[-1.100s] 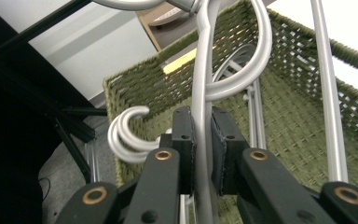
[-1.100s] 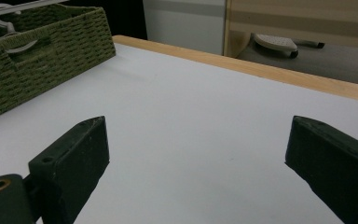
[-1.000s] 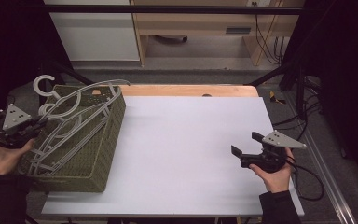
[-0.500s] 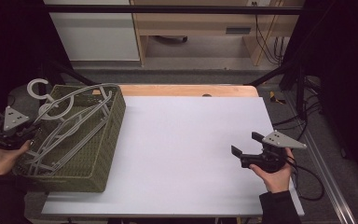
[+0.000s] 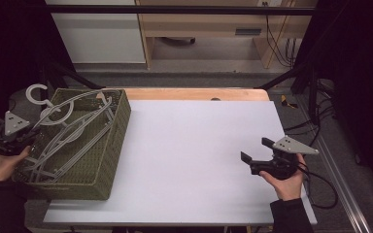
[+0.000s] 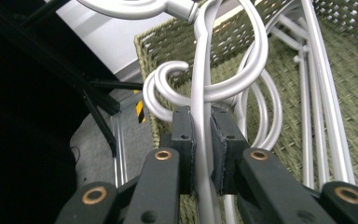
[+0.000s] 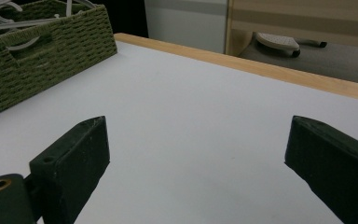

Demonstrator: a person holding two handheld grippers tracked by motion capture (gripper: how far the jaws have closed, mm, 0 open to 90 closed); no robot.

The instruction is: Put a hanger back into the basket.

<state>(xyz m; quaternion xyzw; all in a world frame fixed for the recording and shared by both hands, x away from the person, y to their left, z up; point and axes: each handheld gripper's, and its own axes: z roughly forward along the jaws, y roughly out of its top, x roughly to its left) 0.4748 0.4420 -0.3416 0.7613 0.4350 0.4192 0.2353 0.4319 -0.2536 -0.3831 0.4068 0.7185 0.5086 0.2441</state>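
A green woven basket (image 5: 119,136) stands on the table's left end with several grey plastic hangers (image 5: 73,131) lying tangled in it. Two hooks stick out over its far left corner. At the basket's left side my left gripper (image 5: 29,133) is shut on one hanger. In the left gripper view the pads (image 6: 185,140) pinch that hanger's thin grey stem (image 6: 200,84) just below its curled hooks, above the basket's weave (image 6: 354,70). Near the table's right edge my right gripper (image 5: 256,149) is held open over bare white table, with nothing between its pads (image 7: 81,144).
The white tabletop (image 5: 189,150) has a wooden strip along its far edge (image 7: 261,70). In the right gripper view the basket (image 7: 42,60) sits far off to the left. Black frame bars and cables stand around the table, and shelving lies beyond it.
My left gripper and the hanger it holds have shifted slightly to the left, and the raised hook has moved with them. The right gripper has stayed still.
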